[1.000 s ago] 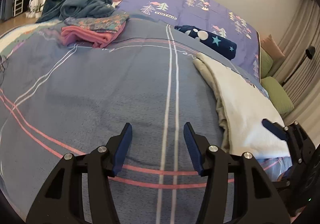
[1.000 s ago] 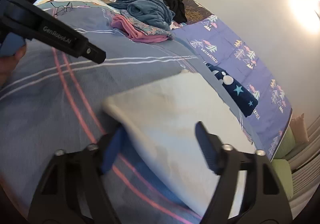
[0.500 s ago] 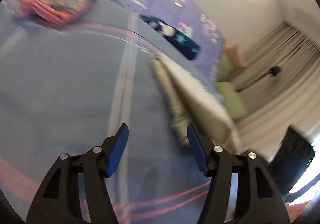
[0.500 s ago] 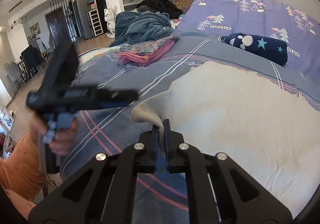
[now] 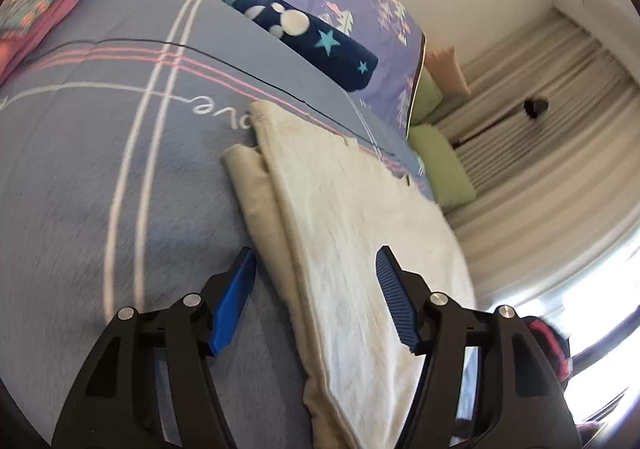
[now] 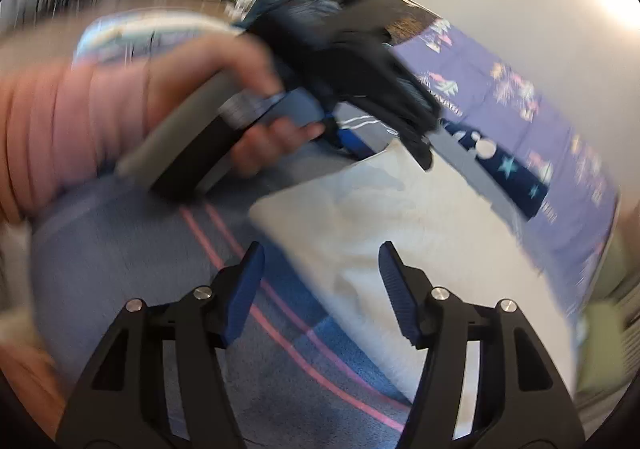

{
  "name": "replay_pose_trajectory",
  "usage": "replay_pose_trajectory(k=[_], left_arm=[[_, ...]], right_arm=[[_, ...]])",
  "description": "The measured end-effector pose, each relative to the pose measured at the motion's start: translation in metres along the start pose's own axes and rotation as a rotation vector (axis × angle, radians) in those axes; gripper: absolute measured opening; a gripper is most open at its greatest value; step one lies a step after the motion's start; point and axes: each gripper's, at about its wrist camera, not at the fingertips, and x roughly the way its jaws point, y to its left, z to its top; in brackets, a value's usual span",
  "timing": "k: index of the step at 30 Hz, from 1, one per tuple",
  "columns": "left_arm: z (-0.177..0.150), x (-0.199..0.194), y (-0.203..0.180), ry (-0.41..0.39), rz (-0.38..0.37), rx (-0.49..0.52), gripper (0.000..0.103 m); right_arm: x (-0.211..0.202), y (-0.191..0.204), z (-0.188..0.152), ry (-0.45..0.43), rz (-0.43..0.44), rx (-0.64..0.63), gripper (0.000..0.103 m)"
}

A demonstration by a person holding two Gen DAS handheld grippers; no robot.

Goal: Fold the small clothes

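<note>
Bed (image 5: 80,209) with grey striped cover carries your cream garment (image 5: 352,233), folded flat, soft and limp, light. Left claw (image 5: 316,297) apart, straddling its folded edge, not pinching. Right claw (image 6: 320,289) opening, nothing pinched, above its near corner. Grab corners, both layers.

Two wrist fisheyes, both low over the bed and tilted downward.

The left wrist view looks along the left hand-held gripper (image 5: 316,297) over the cream cloth (image 5: 360,241) toward the bed (image 5: 80,177)'s far corner, with the curtains (image 5: 552,137) on its right side. The right wrist view, blurred, sits close above the right hand-held gripper (image 6: 320,285) and faces the same cloth from its near edge, with the person's left hand (image 6: 224,101) crossing in front. Both views share the cloth, the striped bedcover and the navy star pillow (image 5: 312,37).
</note>
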Motion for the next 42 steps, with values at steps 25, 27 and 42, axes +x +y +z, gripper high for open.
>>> replay_pose_trajectory(k=[25, 27, 42], left_arm=[[0.036, 0.025, 0.024, 0.010, -0.025, -0.084, 0.017], [0.035, 0.023, 0.023, 0.010, -0.025, -0.065, 0.020], [0.051, 0.047, -0.004, 0.100, -0.056, 0.032, 0.061]], right_arm=[[-0.010, -0.006, 0.002, -0.100, -0.007, 0.087, 0.077], [-0.012, 0.004, -0.003, -0.084, -0.049, 0.004, 0.076], [0.038, 0.017, 0.025, 0.001, -0.145, -0.014, 0.061]])
